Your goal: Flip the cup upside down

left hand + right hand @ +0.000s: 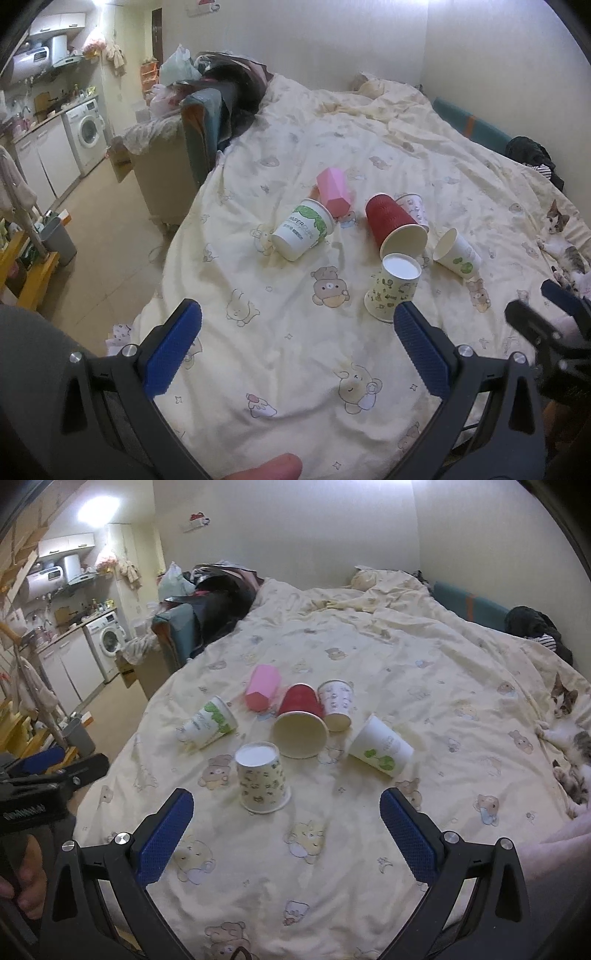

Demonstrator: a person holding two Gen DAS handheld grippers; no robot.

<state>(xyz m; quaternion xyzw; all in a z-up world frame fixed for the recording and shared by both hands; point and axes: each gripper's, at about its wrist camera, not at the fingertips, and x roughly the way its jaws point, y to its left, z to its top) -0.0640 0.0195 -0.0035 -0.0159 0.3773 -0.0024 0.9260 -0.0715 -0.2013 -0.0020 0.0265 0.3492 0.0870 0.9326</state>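
Note:
Several paper cups lie on a bear-print quilt (332, 867). A yellow patterned cup (262, 779) (392, 288) stands upside down, nearest the grippers. A red cup (301, 725) (395, 225), a pink cup (261, 692) (333, 192), a white cup with green print and lettering (207, 722) (303, 234), a white cup with green leaves (382, 746) (457, 253) and a pale patterned cup (335, 703) (415, 208) lie on their sides. My left gripper (297, 332) is open and empty. My right gripper (286, 821) is open and empty, just short of the yellow cup.
A cat (567, 731) (561, 236) lies on the quilt at the right. The bed edge drops to the floor at the left, with a grey bin (59, 240) and a washing machine (86, 129). Clothes (218, 594) are piled at the bed's far left.

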